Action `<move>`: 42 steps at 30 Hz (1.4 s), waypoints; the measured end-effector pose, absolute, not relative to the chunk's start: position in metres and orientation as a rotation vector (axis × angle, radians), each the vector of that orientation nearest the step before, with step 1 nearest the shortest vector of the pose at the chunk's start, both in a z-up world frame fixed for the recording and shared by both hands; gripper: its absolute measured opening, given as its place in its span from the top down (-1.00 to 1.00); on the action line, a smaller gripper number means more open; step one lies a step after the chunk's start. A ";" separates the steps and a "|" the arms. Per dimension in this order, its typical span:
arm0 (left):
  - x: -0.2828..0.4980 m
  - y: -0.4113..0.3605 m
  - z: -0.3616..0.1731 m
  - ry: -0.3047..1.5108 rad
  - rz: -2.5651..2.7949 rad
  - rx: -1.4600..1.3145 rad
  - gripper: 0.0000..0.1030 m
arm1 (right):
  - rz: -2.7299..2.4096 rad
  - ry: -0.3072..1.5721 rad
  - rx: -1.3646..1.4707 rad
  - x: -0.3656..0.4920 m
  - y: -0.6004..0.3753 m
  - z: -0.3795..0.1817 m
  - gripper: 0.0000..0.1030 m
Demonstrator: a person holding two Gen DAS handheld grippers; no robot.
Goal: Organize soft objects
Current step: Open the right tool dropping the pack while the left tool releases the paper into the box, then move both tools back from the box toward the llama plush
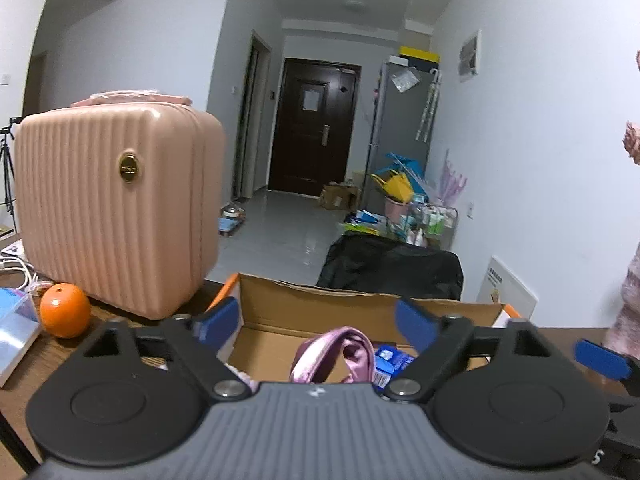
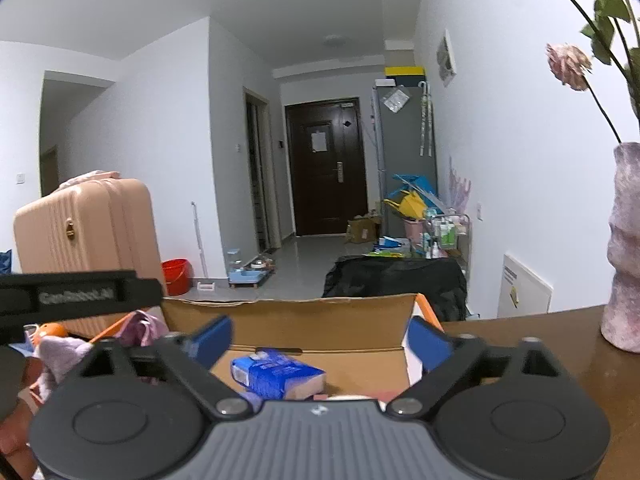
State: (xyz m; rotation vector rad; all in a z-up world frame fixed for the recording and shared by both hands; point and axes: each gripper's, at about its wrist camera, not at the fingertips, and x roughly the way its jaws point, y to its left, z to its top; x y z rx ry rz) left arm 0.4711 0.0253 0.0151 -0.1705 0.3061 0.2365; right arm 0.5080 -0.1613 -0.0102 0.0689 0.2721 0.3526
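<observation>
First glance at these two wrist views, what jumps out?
The ribbed pink suitcase standing upright on the table at left, with an orange at its foot. Dead ahead, the open cardboard box holding a blue tissue pack and a pink satin cloth. Both the left gripper and right gripper are open and empty over it.

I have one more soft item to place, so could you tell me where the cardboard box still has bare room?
Bare floor shows in the cardboard box between its back wall and the blue tissue pack. The left side is crowded with pink cloth.
</observation>
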 end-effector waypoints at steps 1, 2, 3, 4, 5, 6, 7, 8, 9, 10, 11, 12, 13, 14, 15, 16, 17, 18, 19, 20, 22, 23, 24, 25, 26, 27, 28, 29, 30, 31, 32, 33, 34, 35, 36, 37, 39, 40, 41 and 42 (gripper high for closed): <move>0.471 0.026 0.015 0.306 0.249 -0.177 -0.93 | 0.343 0.273 0.072 0.508 -0.162 -0.011 -1.00; 0.470 0.027 0.015 0.301 0.260 -0.177 -0.95 | 0.333 0.270 0.075 0.508 -0.162 -0.012 -1.00; 0.470 0.027 0.016 0.299 0.264 -0.174 -0.95 | 0.330 0.270 0.075 0.508 -0.162 -0.012 -1.00; 0.470 0.027 0.016 0.300 0.263 -0.176 -0.95 | 0.329 0.274 0.076 0.508 -0.163 -0.013 -1.00; 0.469 0.027 0.016 0.300 0.263 -0.177 -0.96 | 0.328 0.276 0.079 0.508 -0.163 -0.013 -1.00; 0.469 0.027 0.016 0.298 0.264 -0.173 -0.97 | 0.328 0.277 0.081 0.508 -0.164 -0.014 -1.00; 0.469 0.027 0.016 0.297 0.265 -0.170 -0.97 | 0.328 0.278 0.081 0.508 -0.164 -0.015 -1.00; 0.469 0.026 0.016 0.296 0.265 -0.167 -0.98 | 0.328 0.279 0.080 0.508 -0.164 -0.015 -1.00; 0.469 0.025 0.017 0.295 0.264 -0.166 -0.99 | 0.327 0.279 0.079 0.508 -0.164 -0.016 -1.00; 0.468 0.025 0.017 0.295 0.263 -0.164 -0.99 | 0.326 0.279 0.077 0.507 -0.163 -0.016 -1.00; 0.468 0.024 0.017 0.295 0.264 -0.163 -1.00 | 0.325 0.279 0.076 0.507 -0.163 -0.016 -1.00; 0.467 0.024 0.017 0.293 0.264 -0.163 -1.00 | 0.325 0.279 0.074 0.507 -0.163 -0.017 -1.00; 0.466 0.024 0.017 0.292 0.262 -0.164 -1.00 | 0.324 0.277 0.074 0.506 -0.162 -0.017 -1.00; 0.465 0.024 0.016 0.293 0.261 -0.167 -1.00 | 0.322 0.275 0.073 0.505 -0.163 -0.017 -1.00; 0.463 0.023 0.016 0.293 0.260 -0.170 -1.00 | 0.320 0.272 0.074 0.504 -0.163 -0.017 -1.00; 0.462 0.023 0.016 0.294 0.258 -0.171 -1.00 | 0.318 0.268 0.074 0.503 -0.164 -0.017 -1.00; 0.460 0.022 0.016 0.295 0.255 -0.171 -1.00 | 0.315 0.264 0.075 0.501 -0.165 -0.017 -1.00; 0.457 0.023 0.016 0.294 0.252 -0.170 -1.00 | 0.311 0.260 0.075 0.499 -0.166 -0.017 -1.00; 0.454 0.023 0.016 0.294 0.252 -0.167 -1.00 | 0.307 0.255 0.077 0.496 -0.168 -0.016 -1.00; 0.452 0.022 0.015 0.293 0.252 -0.165 -1.00 | 0.303 0.249 0.082 0.493 -0.170 -0.016 -1.00; 0.446 0.022 0.015 0.292 0.249 -0.161 -1.00 | 0.298 0.239 0.096 0.486 -0.175 -0.015 -1.00; 0.442 0.022 0.015 0.293 0.248 -0.160 -1.00 | 0.296 0.236 0.101 0.483 -0.177 -0.015 -1.00; 0.438 0.022 0.015 0.293 0.246 -0.160 -1.00 | 0.293 0.233 0.105 0.480 -0.180 -0.015 -1.00; 0.435 0.023 0.015 0.294 0.244 -0.161 -1.00 | 0.289 0.232 0.106 0.476 -0.182 -0.015 -1.00; 0.431 0.023 0.015 0.295 0.242 -0.161 -1.00 | 0.286 0.232 0.106 0.473 -0.185 -0.015 -1.00; 0.427 0.022 0.015 0.296 0.241 -0.161 -1.00 | 0.282 0.232 0.106 0.469 -0.186 -0.016 -1.00; 0.424 0.022 0.015 0.298 0.241 -0.161 -1.00 | 0.278 0.233 0.106 0.466 -0.188 -0.016 -1.00; 0.421 0.022 0.014 0.299 0.239 -0.160 -1.00 | 0.275 0.233 0.106 0.462 -0.191 -0.017 -1.00; 0.417 0.022 0.014 0.300 0.238 -0.159 -1.00 | 0.272 0.234 0.105 0.458 -0.193 -0.017 -1.00; 0.413 0.021 0.013 0.302 0.236 -0.158 -1.00 | 0.268 0.235 0.104 0.454 -0.194 -0.018 -1.00; 0.409 0.021 0.013 0.305 0.235 -0.156 -1.00 | 0.264 0.237 0.103 0.451 -0.196 -0.018 -1.00; 0.406 0.021 0.012 0.307 0.232 -0.155 -1.00 | 0.261 0.240 0.104 0.448 -0.198 -0.018 -1.00; 0.402 0.020 0.012 0.309 0.231 -0.153 -1.00 | 0.258 0.243 0.104 0.445 -0.200 -0.018 -1.00; 0.398 0.020 0.011 0.310 0.230 -0.150 -1.00 | 0.255 0.246 0.102 0.440 -0.201 -0.019 -1.00; 0.394 0.020 0.011 0.310 0.229 -0.146 -1.00 | 0.251 0.248 0.101 0.436 -0.203 -0.020 -1.00; 0.390 0.019 0.011 0.310 0.229 -0.143 -1.00 | 0.247 0.251 0.100 0.433 -0.205 -0.020 -1.00; 0.382 0.019 0.010 0.311 0.228 -0.140 -1.00 | 0.241 0.257 0.098 0.425 -0.208 -0.022 -1.00; 0.378 0.019 0.010 0.314 0.227 -0.141 -1.00 | 0.239 0.259 0.098 0.421 -0.209 -0.022 -1.00; 0.373 0.019 0.009 0.316 0.225 -0.142 -1.00 | 0.236 0.261 0.099 0.417 -0.211 -0.022 -1.00; 0.368 0.018 0.009 0.319 0.224 -0.141 -1.00 | 0.233 0.263 0.099 0.413 -0.212 -0.023 -1.00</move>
